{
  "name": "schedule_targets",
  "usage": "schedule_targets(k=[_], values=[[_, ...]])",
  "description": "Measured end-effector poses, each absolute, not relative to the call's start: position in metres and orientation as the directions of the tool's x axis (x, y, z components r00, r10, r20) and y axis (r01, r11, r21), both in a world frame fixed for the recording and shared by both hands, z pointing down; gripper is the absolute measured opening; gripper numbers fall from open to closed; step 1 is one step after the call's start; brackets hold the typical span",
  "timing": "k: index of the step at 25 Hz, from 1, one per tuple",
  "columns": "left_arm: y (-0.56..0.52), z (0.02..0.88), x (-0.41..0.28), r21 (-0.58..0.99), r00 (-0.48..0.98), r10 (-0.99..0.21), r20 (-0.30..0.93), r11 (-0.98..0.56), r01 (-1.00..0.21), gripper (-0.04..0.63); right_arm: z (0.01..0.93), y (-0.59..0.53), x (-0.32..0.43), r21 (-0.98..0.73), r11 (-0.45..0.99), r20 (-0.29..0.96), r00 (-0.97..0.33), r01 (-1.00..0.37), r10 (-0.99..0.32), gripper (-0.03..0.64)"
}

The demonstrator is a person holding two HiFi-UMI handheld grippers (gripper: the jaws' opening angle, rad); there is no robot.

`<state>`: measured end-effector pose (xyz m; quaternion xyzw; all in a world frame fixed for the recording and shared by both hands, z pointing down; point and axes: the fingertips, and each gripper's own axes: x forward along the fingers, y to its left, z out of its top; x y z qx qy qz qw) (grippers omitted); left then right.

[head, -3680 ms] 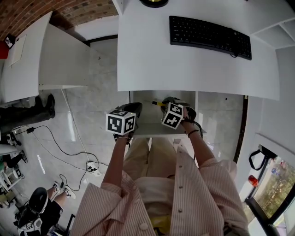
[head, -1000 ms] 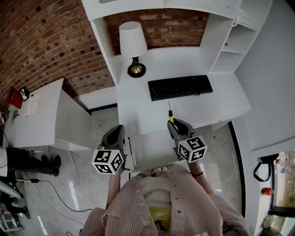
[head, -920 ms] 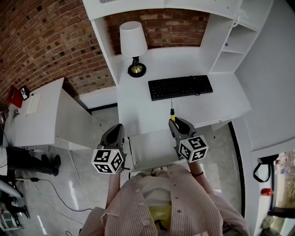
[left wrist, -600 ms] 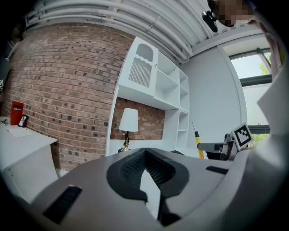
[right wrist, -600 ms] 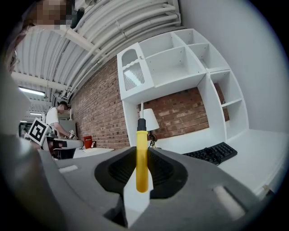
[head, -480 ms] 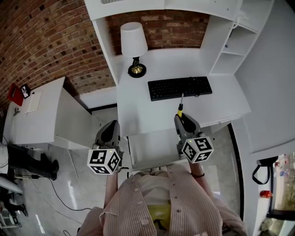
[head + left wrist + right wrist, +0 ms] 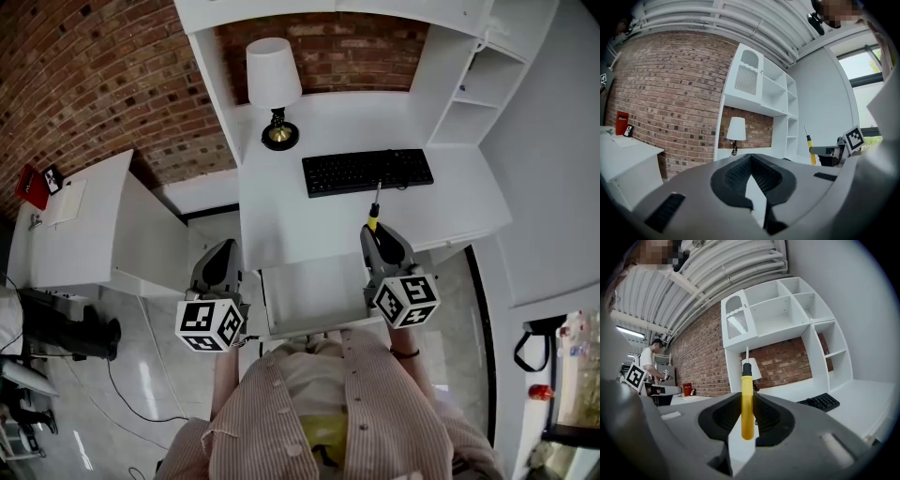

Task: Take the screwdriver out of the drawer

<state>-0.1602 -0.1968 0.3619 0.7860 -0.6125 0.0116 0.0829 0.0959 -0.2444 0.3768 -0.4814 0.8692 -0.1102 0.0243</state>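
A screwdriver (image 7: 372,219) with a yellow handle and a thin metal shaft stands upright, and my right gripper (image 7: 377,240) is shut on its handle. The head view puts it over the desk's front edge, its tip near the keyboard (image 7: 367,172). In the right gripper view the handle (image 7: 747,404) sits between both black pads, shaft pointing up. Below the desk edge the white drawer (image 7: 314,298) is pulled out, and nothing shows inside it. Left of the drawer my left gripper (image 7: 221,259) hangs shut and empty, its pads (image 7: 740,176) meeting at the tips. Its view shows the screwdriver (image 7: 810,149) at the right.
A white desk (image 7: 300,211) carries a lamp (image 7: 275,84) at the back. White shelves (image 7: 469,89) rise at the right. A low white cabinet (image 7: 84,234) with a red box (image 7: 36,185) stands at the left, against the brick wall. A cable lies on the floor.
Earlier my right gripper was down in the drawer at the screwdriver. It now holds the screwdriver upright above the desk edge, drifted right and up. The left gripper rose slightly.
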Motion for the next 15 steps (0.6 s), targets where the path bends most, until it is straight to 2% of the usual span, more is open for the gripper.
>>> schedule_targets(k=[15], values=[[-0.189,0.37,-0.168,0.122,0.25,-0.958,0.139,-0.234,-0.965,0.0,0.384,-0.233,0.084,-0.198,0.518,0.088,-0.542,-0.832,-0.836,0.08]])
